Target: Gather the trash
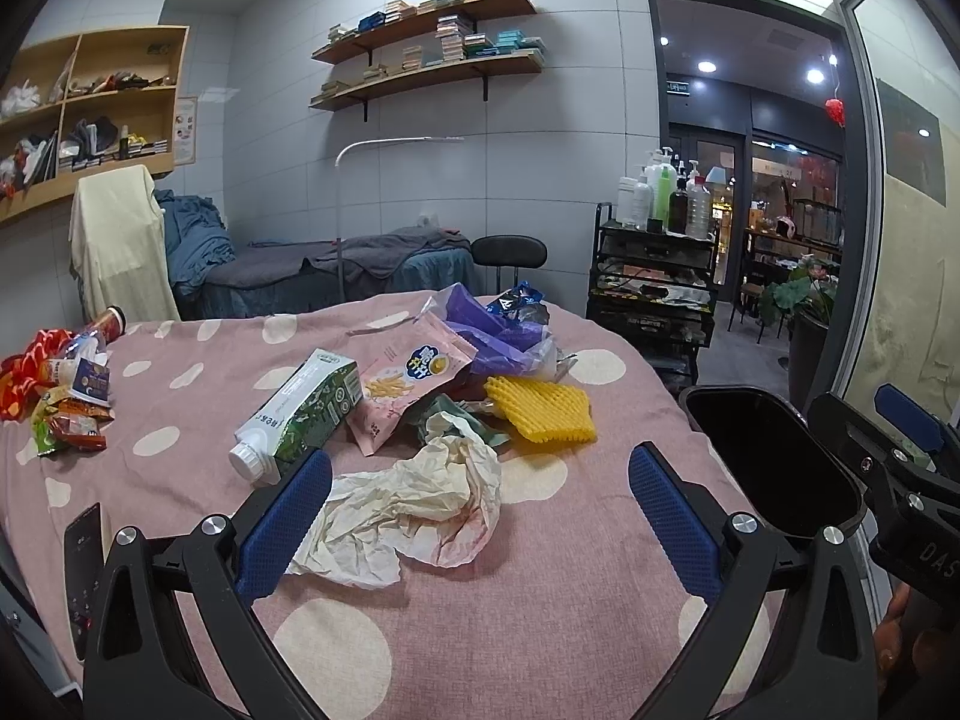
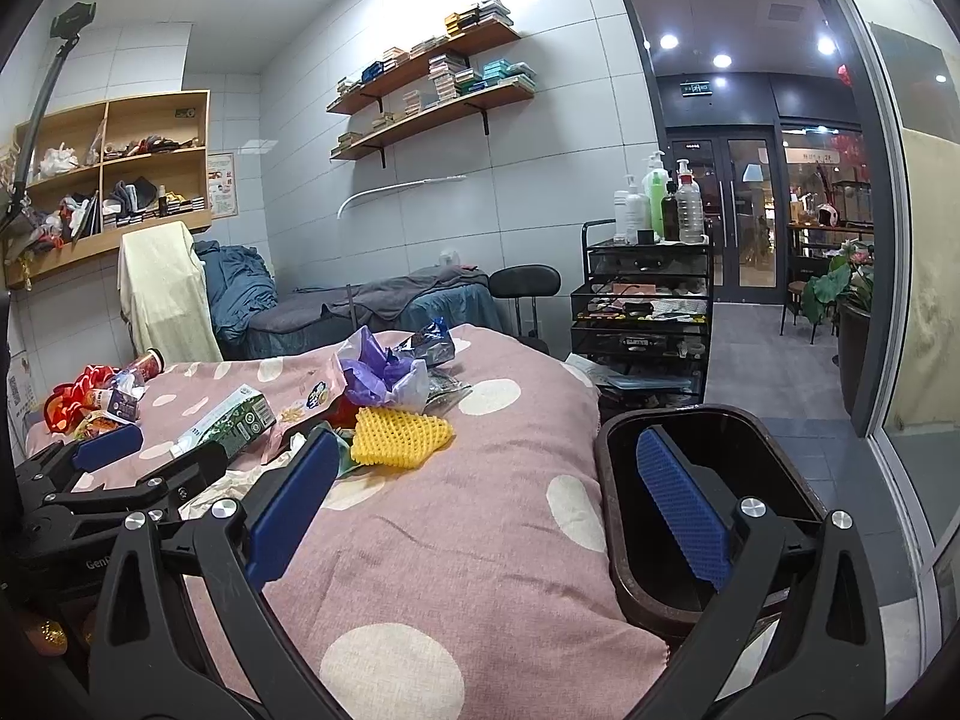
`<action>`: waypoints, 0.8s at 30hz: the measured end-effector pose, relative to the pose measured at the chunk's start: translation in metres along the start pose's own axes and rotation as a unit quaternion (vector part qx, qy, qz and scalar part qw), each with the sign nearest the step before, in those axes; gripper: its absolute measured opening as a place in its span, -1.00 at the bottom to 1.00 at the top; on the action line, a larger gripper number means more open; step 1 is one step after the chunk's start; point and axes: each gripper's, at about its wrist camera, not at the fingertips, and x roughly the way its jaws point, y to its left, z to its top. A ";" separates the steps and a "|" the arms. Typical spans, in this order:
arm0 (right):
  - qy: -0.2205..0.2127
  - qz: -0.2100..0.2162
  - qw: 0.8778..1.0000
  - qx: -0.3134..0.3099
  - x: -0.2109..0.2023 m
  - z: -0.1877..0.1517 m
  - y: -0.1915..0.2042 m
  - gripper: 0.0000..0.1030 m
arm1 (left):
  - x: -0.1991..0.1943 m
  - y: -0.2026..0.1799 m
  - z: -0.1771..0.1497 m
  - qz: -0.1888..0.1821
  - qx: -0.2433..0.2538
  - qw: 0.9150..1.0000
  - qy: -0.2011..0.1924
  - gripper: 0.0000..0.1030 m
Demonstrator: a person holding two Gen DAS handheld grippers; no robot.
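Observation:
Trash lies on a pink polka-dot bed cover [image 1: 540, 612]. A crumpled white paper [image 1: 420, 504] sits just ahead of my open left gripper [image 1: 480, 516], between its blue pads without being gripped. Behind it lie a green-and-white carton [image 1: 300, 414], a pink snack bag [image 1: 408, 384], yellow foam netting [image 1: 543, 408] and a purple bag [image 1: 498, 336]. A black bin [image 1: 774, 462] stands at the bed's right edge. My right gripper [image 2: 480, 504] is open and holds nothing, its right pad over the bin [image 2: 708, 438], its left pad near the yellow netting [image 2: 399, 435].
A second heap of wrappers [image 1: 66, 390] and a red can [image 1: 111, 321] lie at the bed's far left. A phone [image 1: 81, 570] rests near the left edge. Beyond the bed stand a massage table [image 1: 336, 270], a stool [image 1: 509, 255] and a black cart with bottles [image 1: 654, 288].

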 end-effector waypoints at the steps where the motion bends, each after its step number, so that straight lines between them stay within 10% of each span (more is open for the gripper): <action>1: 0.000 0.000 1.000 0.001 0.000 0.000 -0.001 0.91 | 0.000 0.000 -0.001 0.000 -0.001 1.000 0.000 0.90; 24: 0.001 0.002 1.000 0.002 0.002 0.003 -0.003 0.91 | 0.000 -0.001 0.000 0.001 -0.001 1.000 0.001 0.90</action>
